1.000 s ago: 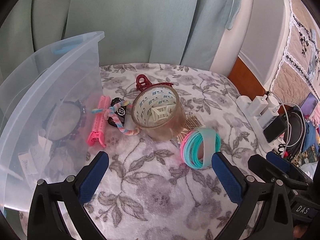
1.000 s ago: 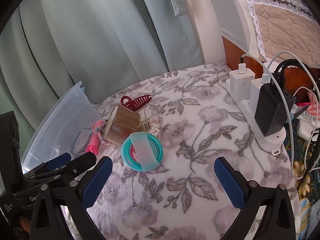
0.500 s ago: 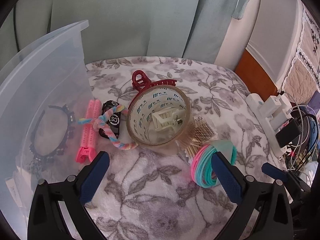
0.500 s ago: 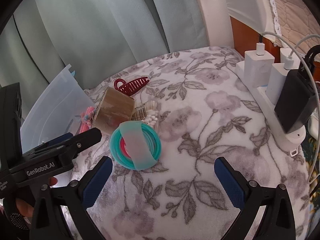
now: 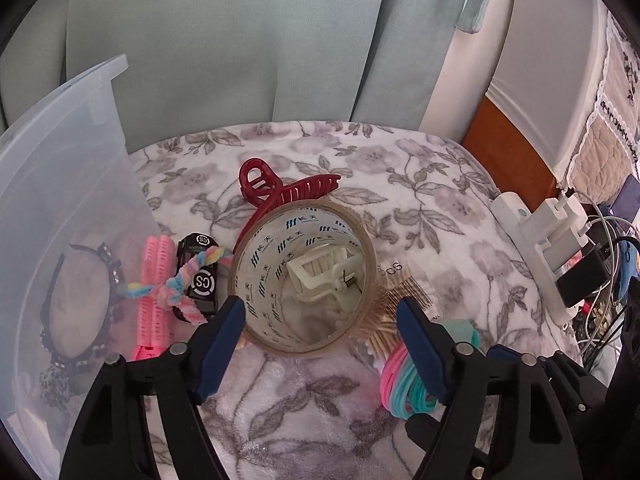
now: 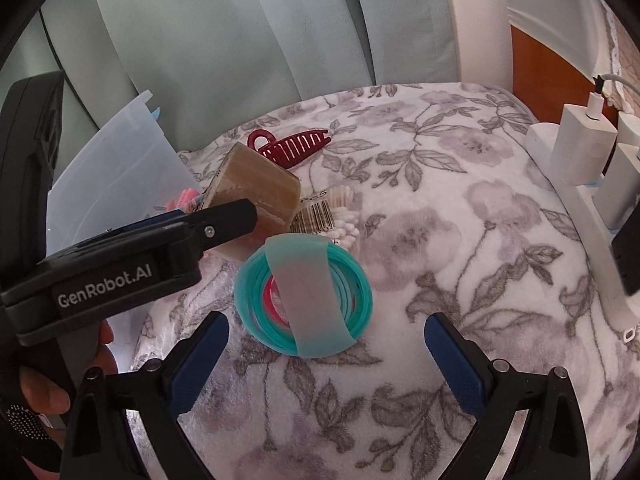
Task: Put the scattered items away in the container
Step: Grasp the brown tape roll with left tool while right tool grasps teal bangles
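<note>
We see a roll of brown packing tape on the flowered blanket, lying on its side and a little tilted, so its open hole looks toward our left gripper; its axis runs from us toward the red claw clip behind it. A white claw clip sits inside the hole. The left jaws are closing around the roll, one pad on each side, not yet pressing. Our right gripper stands wide open, with nothing gripped, before the bundle of teal and pink hair ties. The clear plastic container stands at left.
</note>
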Demonstrator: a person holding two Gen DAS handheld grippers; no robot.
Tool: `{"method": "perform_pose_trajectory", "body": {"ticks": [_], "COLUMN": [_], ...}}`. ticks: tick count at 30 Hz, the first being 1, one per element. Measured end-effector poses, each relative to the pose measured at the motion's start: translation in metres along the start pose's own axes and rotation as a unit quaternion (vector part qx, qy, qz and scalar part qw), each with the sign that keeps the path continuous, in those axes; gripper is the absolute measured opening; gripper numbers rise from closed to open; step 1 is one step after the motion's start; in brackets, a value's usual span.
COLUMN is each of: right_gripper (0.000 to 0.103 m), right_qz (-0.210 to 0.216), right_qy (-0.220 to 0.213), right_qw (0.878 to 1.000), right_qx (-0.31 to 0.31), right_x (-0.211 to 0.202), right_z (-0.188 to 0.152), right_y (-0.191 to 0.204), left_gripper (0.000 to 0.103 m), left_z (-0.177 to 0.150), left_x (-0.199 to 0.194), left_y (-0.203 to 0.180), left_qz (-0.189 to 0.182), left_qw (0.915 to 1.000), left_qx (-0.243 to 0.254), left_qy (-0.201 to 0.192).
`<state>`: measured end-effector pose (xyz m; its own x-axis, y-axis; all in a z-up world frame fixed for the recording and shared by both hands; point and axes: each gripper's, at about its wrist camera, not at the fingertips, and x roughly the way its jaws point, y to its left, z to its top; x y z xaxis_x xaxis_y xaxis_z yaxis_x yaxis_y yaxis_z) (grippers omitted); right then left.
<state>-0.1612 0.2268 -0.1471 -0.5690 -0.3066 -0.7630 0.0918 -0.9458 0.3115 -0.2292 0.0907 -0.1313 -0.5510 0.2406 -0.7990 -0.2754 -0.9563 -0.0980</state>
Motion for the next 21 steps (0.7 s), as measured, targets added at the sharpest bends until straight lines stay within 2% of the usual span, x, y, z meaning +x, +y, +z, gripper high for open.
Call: {"method": "perform_pose_trajectory", "body": {"ticks": [3,5,12,18,21], "right_gripper": [0.094,0.091,0.086,0.072,0.071], "right_qz": [0.001,0.0,0.004,0.014,0.016], "right_qy": [-0.001,0.0,0.001,0.0,-0.002], "right_qw": [1.0,1.0,1.0,1.0,1.0], "right_qx": [-0.002,-0.004,-0.006,-0.012,-0.014], "right_x": [0.006,0.01,0.019,0.023,0.022], "right_z": [0.003,0.005,0.006,0.006,0.006], "right_y": [0.003,0.004,0.009,0.014,0.015], "left_gripper": [0.073,0.065,0.064,0.064,0.057], "left_z": [0.003,0.005,0.006,0.006,0.006], "left_x": [0.005,0.008,0.018,0.027,0.029], "left_y": [-0.001,0.0,-0.003,-0.003,-0.003], "left_qz": [-0.002,-0.008,-0.02,-0.029,-0.04], "left_qw": [1.0,0.9999,0.9997,0.9994,0.999], "left_qx": [0.005,0.002,0.002,-0.001,-0.005], "left_qy": [0.002,0.005,0.012,0.019,0.02]}}
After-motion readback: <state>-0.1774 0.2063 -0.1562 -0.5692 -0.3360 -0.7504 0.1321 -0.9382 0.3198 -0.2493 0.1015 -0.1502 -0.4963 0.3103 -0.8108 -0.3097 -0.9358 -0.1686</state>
